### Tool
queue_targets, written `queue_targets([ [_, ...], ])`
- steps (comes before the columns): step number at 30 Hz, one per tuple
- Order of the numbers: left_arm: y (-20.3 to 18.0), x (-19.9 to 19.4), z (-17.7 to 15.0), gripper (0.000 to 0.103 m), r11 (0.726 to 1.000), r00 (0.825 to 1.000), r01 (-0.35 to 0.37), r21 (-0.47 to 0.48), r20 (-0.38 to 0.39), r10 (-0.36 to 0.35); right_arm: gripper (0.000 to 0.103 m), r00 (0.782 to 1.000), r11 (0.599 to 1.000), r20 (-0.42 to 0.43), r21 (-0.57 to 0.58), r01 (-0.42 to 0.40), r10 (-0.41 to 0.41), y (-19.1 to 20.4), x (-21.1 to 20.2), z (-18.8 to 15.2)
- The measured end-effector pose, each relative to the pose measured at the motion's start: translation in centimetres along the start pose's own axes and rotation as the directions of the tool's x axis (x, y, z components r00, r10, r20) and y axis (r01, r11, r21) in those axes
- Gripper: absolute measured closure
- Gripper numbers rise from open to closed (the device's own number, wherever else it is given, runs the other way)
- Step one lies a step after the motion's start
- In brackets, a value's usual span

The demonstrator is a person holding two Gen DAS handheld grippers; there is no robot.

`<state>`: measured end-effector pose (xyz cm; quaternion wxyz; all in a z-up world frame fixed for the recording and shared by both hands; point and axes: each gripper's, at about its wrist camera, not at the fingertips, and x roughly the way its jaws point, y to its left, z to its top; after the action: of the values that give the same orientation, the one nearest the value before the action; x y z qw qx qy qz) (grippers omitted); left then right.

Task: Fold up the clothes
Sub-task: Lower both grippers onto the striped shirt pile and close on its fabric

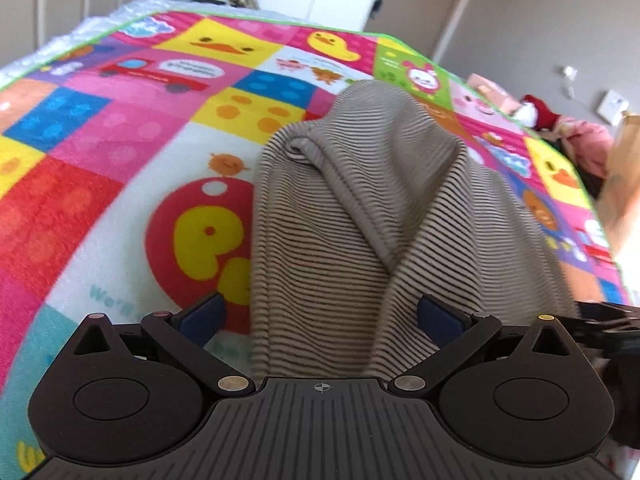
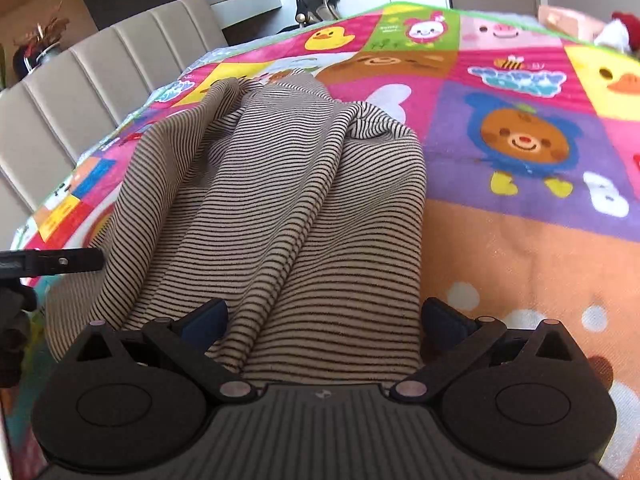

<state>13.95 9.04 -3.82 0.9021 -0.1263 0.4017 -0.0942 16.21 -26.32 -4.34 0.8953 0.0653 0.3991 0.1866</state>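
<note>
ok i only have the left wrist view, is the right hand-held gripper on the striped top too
Observer: Yes. The right hand-held gripper is open, and the striped top lies between its fingers.
Operator: whats on the right of the cloth there
Observer: Play mat, an orange patch with white dots.
Operator: and past the mat on the left
Observer: A beige padded panel runs along that edge.
</note>
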Motion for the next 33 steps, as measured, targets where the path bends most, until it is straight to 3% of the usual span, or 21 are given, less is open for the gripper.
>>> queue_targets([
  [3, 0.1, -0.4, 0.1, 0.006, 1.0, 1.0, 0.01, -0.021, -0.023, -0.011, 0.0, 0.997, 0.998, 0.072, 0.055, -0.035, 0.031, -0.8, -0.8, -0.4],
  [6, 0.5, -0.9, 0.5, 0.034, 0.997, 0.998, 0.043, -0.068, -0.045, -0.047, 0.0, 0.99, 0.996, 0.134, 0.074, -0.042, 0.032, -1.5, -1.6, -0.2],
  [7, 0.7, -0.9, 0.8, 0.035, 0.995, 0.998, 0.049, -0.082, -0.045, -0.053, 0.002, 0.989, 0.997, 0.151, 0.067, -0.023, 0.013, -1.6, -1.7, 0.0],
  [8, 0.9, -1.0, 1.1, 0.036, 0.994, 0.997, 0.053, -0.094, -0.044, -0.057, 0.013, 0.988, 0.999, 0.155, 0.049, -0.007, -0.001, -1.7, -1.7, 0.5],
  [9, 1.1, -1.0, 1.4, 0.038, 0.993, 0.997, 0.057, -0.106, -0.044, -0.062, 0.022, 0.99, 0.999, 0.143, 0.035, -0.012, 0.007, -1.9, -1.3, 1.1],
  [10, 1.1, -0.8, 1.6, 0.039, 0.993, 0.998, 0.048, -0.105, -0.041, -0.052, 0.038, 0.991, 1.0, 0.131, 0.023, -0.016, 0.013, -2.1, -0.9, 1.8],
  [11, 1.1, -0.5, 1.8, 0.04, 0.994, 0.998, 0.034, -0.103, -0.04, -0.038, 0.044, 0.992, 0.999, 0.122, 0.03, -0.015, 0.011, -2.3, -0.6, 2.4],
  [14, 1.3, 0.5, 2.1, 0.04, 0.995, 0.999, 0.004, -0.103, -0.041, -0.009, 0.044, 0.994, 0.999, 0.11, 0.047, 0.017, -0.022, -2.9, 0.5, 3.6],
  [19, 0.5, 0.8, 1.9, 0.04, 0.998, 0.998, -0.024, -0.056, -0.057, 0.021, 0.049, 0.996, 0.995, 0.084, 0.098, -0.003, -0.005, -4.0, 1.6, 3.4],
  [20, 0.3, 0.7, 1.8, 0.043, 0.998, 0.998, -0.03, -0.047, -0.061, 0.027, 0.058, 0.997, 0.996, 0.082, 0.086, -0.01, 0.003, -3.9, 1.6, 3.3],
  [24, -0.2, 0.2, 1.2, 0.08, 0.998, 0.995, -0.052, -0.021, -0.089, 0.05, 0.076, 0.999, 1.0, 0.047, 0.0, -0.028, 0.028, -2.2, 1.3, 2.6],
  [25, -0.4, 0.1, 1.1, 0.084, 0.998, 0.994, -0.057, -0.015, -0.096, 0.056, 0.082, 0.999, 0.999, 0.039, -0.02, -0.027, 0.028, -1.8, 1.1, 2.4],
  [29, -1.6, -1.0, 0.0, 0.089, 0.998, 0.99, -0.048, 0.05, -0.13, 0.054, 0.089, 0.999, 0.997, 0.006, -0.075, -0.032, 0.033, -0.9, 0.0, 1.7],
  [33, -3.1, -2.8, -2.1, 0.089, 0.995, 0.981, 0.007, 0.101, -0.194, 0.013, 0.09, 0.999, 0.991, -0.034, -0.127, -0.042, 0.038, -0.4, -1.9, 0.2],
])
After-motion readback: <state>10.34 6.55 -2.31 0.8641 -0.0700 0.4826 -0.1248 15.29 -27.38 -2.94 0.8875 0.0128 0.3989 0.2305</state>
